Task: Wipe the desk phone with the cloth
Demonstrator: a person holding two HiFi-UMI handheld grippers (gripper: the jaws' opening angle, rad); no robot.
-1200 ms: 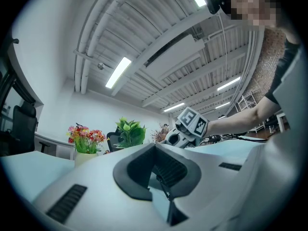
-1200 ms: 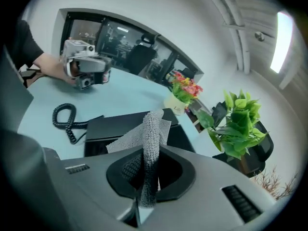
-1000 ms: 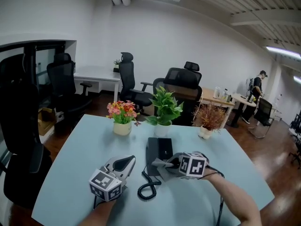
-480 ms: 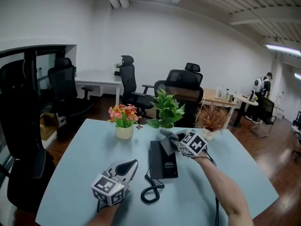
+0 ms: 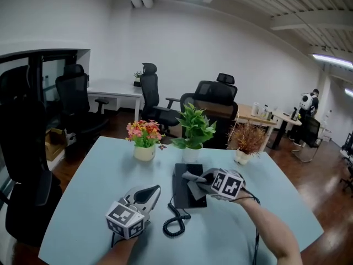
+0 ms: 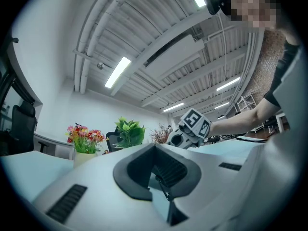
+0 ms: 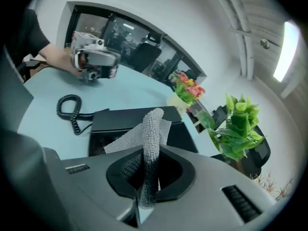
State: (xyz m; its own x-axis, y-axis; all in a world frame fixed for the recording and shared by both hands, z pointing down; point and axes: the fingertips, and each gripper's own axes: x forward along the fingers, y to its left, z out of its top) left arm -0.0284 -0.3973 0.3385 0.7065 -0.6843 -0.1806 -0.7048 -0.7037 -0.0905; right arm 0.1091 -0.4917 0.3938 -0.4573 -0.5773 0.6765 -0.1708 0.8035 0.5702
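Observation:
A black desk phone (image 5: 186,193) lies on the light blue table (image 5: 88,197), with its coiled cord (image 5: 175,224) trailing toward the front. My right gripper (image 5: 203,182) hovers over the phone's right side, shut on a grey mesh cloth (image 5: 193,184) that drapes onto the phone. In the right gripper view the cloth (image 7: 150,138) stands pinched between the jaws of the right gripper (image 7: 146,177), above the phone (image 7: 126,121). My left gripper (image 5: 148,192) rests on the table left of the phone, shut and empty; its jaws meet in the left gripper view (image 6: 161,182).
Three pots stand along the table's far side: flowers (image 5: 144,139), a green plant (image 5: 193,130) and a reddish dried plant (image 5: 244,141). Black office chairs (image 5: 212,101) and desks fill the room behind. A person (image 5: 306,105) stands far right.
My right gripper swept the cloth from the phone's near end to its far end, then back to the middle. The left gripper stayed put.

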